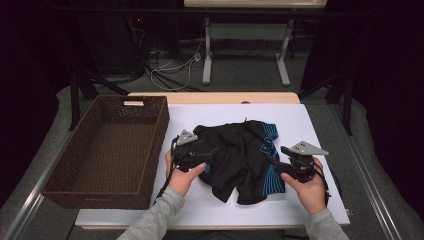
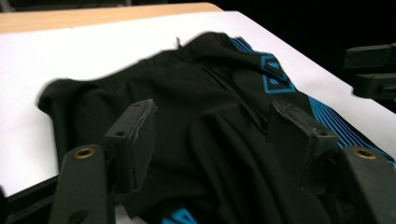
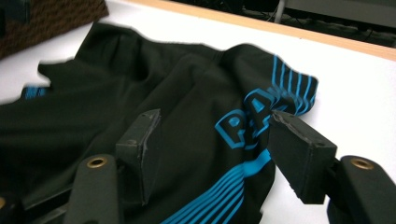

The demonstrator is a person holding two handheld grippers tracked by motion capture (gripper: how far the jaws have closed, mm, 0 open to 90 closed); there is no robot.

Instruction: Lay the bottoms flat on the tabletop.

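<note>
In the left gripper view the left gripper (image 2: 212,135) has its jaws set well apart, hovering over the black shorts (image 2: 196,121) with cloth showing in the gap but neither pad pressing on it. The right gripper (image 3: 217,149) looks the same in its own view: jaws wide, the blue-striped edge of the shorts between them, nothing clamped. Whether the pads brush the fabric underneath is hidden by the jaws themselves.

The right gripper view shows blue block letters on the shorts, cut off by a fold, so the word can't be read. The left gripper view shows a blue diamond mark and, at its right edge, a blurred dark part of the other gripper. Both close views are smeared at the cloth's edges.

The high view gives what those 2 lack: the shorts (image 1: 240,157) lie crumpled at the middle of the white bench (image 1: 310,120), the left gripper (image 1: 192,152) at their left edge and the right gripper (image 1: 295,167) at their right, each held in a hand with a grey sleeve. A brown wicker basket (image 1: 150,145) sits at the bench's left. Beyond the far edge the room is dark, with cables (image 1: 172,70) on the floor and white table legs (image 1: 282,60)
</note>
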